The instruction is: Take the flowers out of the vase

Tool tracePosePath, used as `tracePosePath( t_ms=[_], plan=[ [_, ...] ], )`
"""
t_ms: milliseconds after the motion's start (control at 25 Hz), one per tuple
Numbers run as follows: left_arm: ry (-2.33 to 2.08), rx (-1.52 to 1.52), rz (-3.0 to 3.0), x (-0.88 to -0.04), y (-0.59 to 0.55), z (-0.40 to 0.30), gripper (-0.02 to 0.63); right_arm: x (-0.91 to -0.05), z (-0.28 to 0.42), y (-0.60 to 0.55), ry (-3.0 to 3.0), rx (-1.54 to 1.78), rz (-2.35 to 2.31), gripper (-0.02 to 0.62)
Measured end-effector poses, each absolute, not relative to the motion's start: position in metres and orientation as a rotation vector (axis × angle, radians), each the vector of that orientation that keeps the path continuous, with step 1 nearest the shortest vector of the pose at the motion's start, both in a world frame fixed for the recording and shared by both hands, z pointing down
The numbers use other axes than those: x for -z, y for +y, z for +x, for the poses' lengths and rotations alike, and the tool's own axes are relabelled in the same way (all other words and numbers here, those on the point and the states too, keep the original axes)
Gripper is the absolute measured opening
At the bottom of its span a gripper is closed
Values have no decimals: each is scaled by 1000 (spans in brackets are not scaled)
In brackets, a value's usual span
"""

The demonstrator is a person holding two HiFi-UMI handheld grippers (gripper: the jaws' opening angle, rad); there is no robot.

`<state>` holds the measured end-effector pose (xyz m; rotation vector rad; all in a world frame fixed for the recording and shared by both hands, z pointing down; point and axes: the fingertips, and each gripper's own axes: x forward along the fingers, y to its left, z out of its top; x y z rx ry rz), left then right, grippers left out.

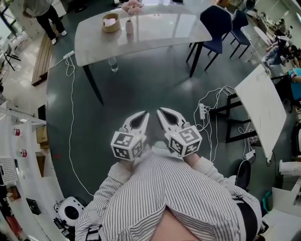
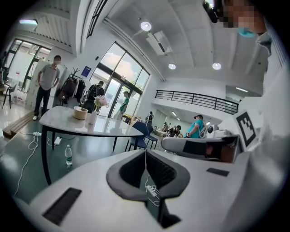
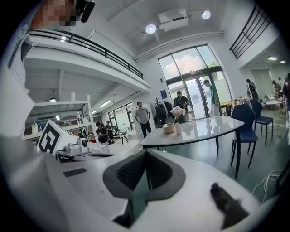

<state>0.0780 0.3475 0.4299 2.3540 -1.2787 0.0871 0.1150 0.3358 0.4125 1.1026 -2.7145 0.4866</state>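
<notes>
Two hand-held grippers are showing low in the head view, side by side in front of the person's striped shirt (image 1: pixel 188 197). The left hand-held gripper (image 1: pixel 142 116) is holding its jaws together with nothing between them; its own view is showing the two pads meeting along a thin line. The right hand-held gripper (image 1: pixel 162 113) is likewise pressing its jaws together on nothing. Both are pointing toward the tabletop (image 1: pixel 155 33), which is standing well apart from them across a stretch of dark floor (image 1: pixel 141 89).

One vase (image 1: pixel 129 27) is standing upright on that tabletop, near its far edge, and one bunch of pink flowers (image 1: pixel 132 6) is sitting in it. One round bowl (image 1: pixel 111 22) is resting just beside the vase, to its left in the head view. One clear bottle (image 1: pixel 113 64) is standing on the floor by the tabletop's near edge.

Two dark blue chairs (image 1: pixel 215 23) are standing at the tabletop's right end. One person (image 1: pixel 44 14) is standing beyond its left corner. One white cable (image 1: pixel 71 117) is trailing across the floor on the left.
</notes>
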Motion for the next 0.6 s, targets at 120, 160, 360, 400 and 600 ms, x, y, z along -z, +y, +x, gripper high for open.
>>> tracePosePath(
  t_ms=[120, 160, 360, 400, 600],
  plan=[
    [-1268, -62, 2361, -431, 330, 71, 18, -406, 113, 319, -2751, -465, 1154, 15],
    [-1262, -59, 2368, -430, 325, 70, 18, -404, 112, 314, -2765, -458, 1169, 15],
    [-1250, -82, 2394, -431, 300, 64, 18, -400, 105, 287, -2820, -476, 1192, 15],
    [-1267, -75, 2387, -431, 293, 61, 18, -399, 104, 281, -2835, -465, 1190, 15],
    [-1325, -111, 2385, -432, 259, 47, 18, -403, 90, 246, -2845, -488, 1163, 15]
  ],
)
